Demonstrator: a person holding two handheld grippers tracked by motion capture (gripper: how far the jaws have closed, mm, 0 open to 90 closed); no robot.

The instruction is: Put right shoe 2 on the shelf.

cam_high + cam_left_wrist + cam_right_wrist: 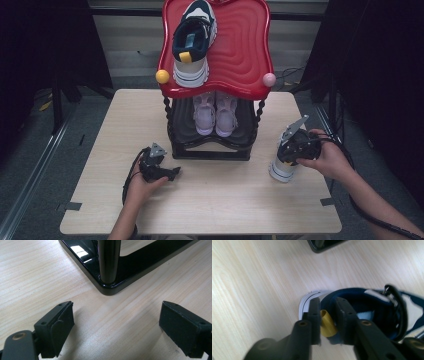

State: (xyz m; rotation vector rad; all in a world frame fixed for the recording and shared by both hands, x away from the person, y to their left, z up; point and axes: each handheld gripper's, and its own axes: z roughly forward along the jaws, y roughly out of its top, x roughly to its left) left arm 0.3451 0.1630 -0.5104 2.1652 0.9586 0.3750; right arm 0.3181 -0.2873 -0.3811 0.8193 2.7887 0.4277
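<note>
A navy and white sneaker (281,169) stands on the table at the right, heel toward my right gripper (286,159). In the right gripper view the right gripper (327,304) is shut on the sneaker's (362,296) heel collar, and the yellow pull tab (327,326) sits between the jaws. The matching sneaker (194,40) lies on the rack's red top tray (242,55). My left gripper (172,173) rests open on the table by the rack's front left corner. Nothing is between the jaws of the left gripper (117,312).
A pair of pink shoes (215,115) sits on the rack's dark lower shelf. The rack's black base (110,288) and a corner post (108,260) lie just ahead of the left jaws. The wooden table (225,200) spreads in front of the rack.
</note>
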